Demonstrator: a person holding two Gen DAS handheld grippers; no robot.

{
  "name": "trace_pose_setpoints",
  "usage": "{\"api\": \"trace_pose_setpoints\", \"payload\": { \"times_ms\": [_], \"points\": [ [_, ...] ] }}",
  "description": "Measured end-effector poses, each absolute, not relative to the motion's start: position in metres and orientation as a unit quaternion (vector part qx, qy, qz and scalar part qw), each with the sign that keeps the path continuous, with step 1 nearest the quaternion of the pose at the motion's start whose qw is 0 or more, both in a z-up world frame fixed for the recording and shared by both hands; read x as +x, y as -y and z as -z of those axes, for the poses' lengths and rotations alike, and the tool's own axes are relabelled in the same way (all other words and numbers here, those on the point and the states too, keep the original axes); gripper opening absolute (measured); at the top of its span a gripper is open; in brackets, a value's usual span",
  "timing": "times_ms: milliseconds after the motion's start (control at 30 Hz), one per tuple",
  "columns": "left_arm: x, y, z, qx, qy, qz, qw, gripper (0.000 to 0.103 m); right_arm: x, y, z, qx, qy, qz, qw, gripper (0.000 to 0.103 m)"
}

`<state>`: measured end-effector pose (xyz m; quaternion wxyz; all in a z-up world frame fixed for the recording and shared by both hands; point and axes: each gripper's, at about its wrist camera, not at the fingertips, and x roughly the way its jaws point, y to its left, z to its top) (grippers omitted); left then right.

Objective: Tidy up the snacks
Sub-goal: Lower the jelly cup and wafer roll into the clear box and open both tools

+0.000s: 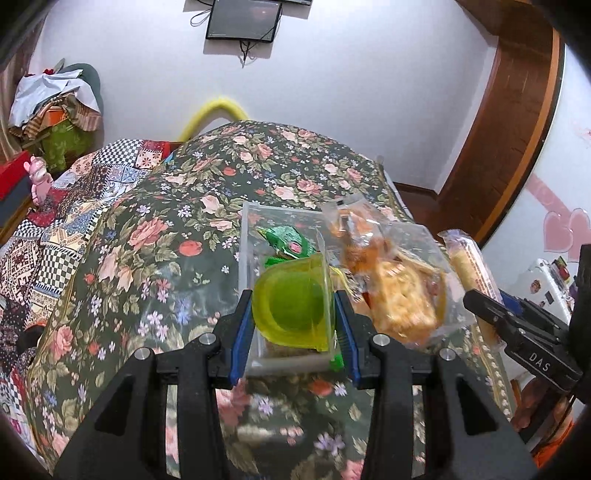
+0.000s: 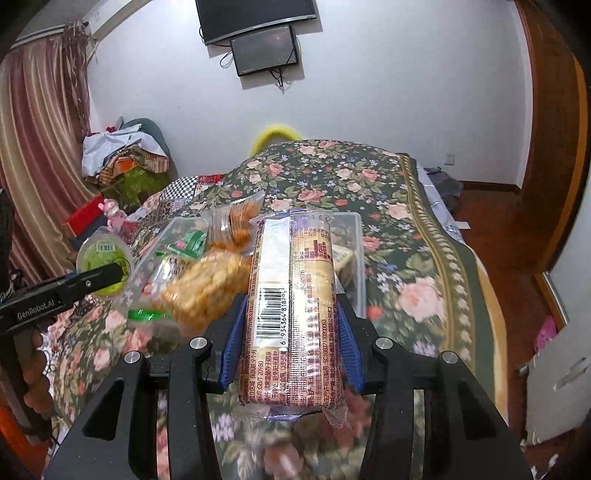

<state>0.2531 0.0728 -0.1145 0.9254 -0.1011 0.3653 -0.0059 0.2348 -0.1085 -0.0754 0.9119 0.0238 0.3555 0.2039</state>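
Floral bedspread point(image 1: 155, 229); left claw point(image 1: 293, 314) clamped on jelly cup point(image 1: 295, 299), right claw point(image 2: 291, 325) on barcoded biscuit pack point(image 2: 291, 306).

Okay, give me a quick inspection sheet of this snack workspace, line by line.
Surface: floral bedspread.
Job's things: clear divided box holding green wrappers; crispy snack bags beside them.
Clutter: clothes pile, pink toy.
Grippers: left tongs shut on green jelly cup; right tongs shut on biscuit pack.
Cables: dangling under wall monitor.
Surroundings: curtain, wooden door frame.
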Motion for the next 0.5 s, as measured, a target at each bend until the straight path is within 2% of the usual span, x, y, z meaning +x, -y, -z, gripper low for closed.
{"api": "trace_pose_setpoints", "payload": {
  "times_ms": [367,500],
  "points": [
    [0.274,-0.068,0.132,-0.066,-0.378,-0.010,0.924,0.043,0.261,0.083,0.091,0.004,-0.376,-0.204,0.904,0.043],
    [0.272,-0.067,0.129,-0.068,-0.379,-0.001,0.923,0.049,0.258,0.087,0.089,0.004,-0.376,-0.200,0.905,0.051]
  ]
}}
